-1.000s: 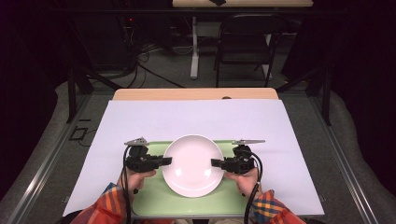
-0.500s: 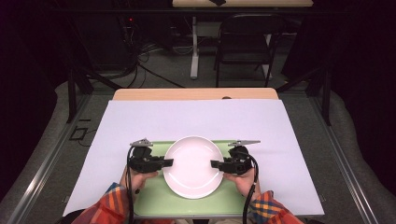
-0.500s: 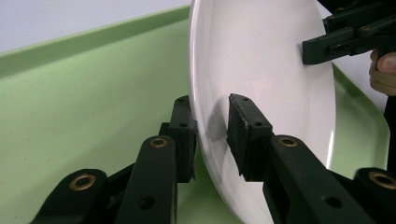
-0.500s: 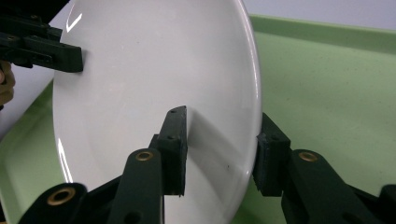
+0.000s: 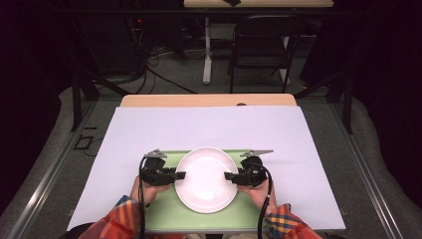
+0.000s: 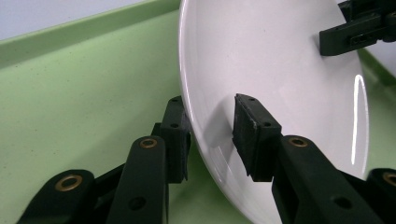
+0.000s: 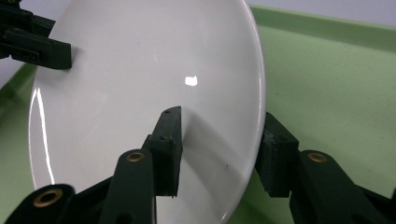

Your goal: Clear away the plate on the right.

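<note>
A round white plate (image 5: 206,179) lies on a green mat (image 5: 164,214) near the table's front edge. My left gripper (image 5: 179,175) straddles the plate's left rim and my right gripper (image 5: 227,176) straddles its right rim. In the left gripper view the rim of the plate (image 6: 280,70) passes between the jaws of my left gripper (image 6: 212,100), with a gap at the upper pad. In the right gripper view the plate (image 7: 140,84) sits likewise inside my right gripper (image 7: 223,116), pads off it. Both pairs of jaws have just been opening.
A white sheet (image 5: 209,124) covers the table around the mat. The mat has a raised edge (image 6: 70,39). Beyond the table's far end stand a dark chair (image 5: 261,45) and a desk leg (image 5: 206,55), with cables on the floor.
Hands and plate stay almost where they were. The widening of the jaws is too small to make out in the high view.
</note>
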Demonstrator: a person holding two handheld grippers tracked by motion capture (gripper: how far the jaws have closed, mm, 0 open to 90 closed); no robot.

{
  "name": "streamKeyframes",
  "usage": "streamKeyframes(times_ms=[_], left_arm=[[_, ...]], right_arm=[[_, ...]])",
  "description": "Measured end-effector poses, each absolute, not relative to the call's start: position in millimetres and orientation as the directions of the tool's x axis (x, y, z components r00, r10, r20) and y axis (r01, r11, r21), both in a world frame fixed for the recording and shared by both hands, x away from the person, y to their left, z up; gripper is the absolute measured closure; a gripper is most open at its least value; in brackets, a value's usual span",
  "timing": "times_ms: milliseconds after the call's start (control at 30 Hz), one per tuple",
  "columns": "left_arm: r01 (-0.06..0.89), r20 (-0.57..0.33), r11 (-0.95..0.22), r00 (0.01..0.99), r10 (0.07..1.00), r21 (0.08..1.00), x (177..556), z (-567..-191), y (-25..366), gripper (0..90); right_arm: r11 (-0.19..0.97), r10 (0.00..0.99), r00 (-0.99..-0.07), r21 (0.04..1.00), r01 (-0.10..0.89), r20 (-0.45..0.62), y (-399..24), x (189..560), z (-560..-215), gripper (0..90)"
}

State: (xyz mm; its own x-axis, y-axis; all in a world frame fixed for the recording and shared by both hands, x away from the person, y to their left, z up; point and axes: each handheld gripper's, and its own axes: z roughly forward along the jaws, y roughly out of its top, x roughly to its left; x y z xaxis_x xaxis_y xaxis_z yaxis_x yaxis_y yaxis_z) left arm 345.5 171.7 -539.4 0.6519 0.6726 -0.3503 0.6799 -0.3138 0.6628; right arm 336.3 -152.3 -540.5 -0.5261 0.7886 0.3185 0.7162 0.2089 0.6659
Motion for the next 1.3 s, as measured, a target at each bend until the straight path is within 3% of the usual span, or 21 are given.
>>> streamKeyframes(times_ms=[500,900,967,1100,1300], left_arm=[[0.700,-0.332,-0.319,0.625,0.706,0.639,347,-546,166,62.0],[0.680,-0.240,-0.388,0.637,0.732,0.622,346,-549,158,57.7],[0.671,-0.222,-0.399,0.642,0.734,0.625,345,-549,156,51.5],[0.670,-0.224,-0.408,0.650,0.727,0.620,345,-548,155,41.9],[0.657,-0.210,-0.409,0.654,0.727,0.634,345,-546,158,25.3]], right_arm=[[0.255,0.807,-0.529,0.653,0.713,0.263,-148,338,-544,51.4],[0.326,0.813,-0.553,0.641,0.694,0.185,-145,340,-548,48.7],[0.371,0.809,-0.574,0.650,0.664,0.124,-143,339,-548,47.9],[0.371,0.800,-0.585,0.655,0.658,0.134,-144,339,-549,46.8],[0.400,0.773,-0.624,0.674,0.621,0.116,-144,337,-544,27.0]])
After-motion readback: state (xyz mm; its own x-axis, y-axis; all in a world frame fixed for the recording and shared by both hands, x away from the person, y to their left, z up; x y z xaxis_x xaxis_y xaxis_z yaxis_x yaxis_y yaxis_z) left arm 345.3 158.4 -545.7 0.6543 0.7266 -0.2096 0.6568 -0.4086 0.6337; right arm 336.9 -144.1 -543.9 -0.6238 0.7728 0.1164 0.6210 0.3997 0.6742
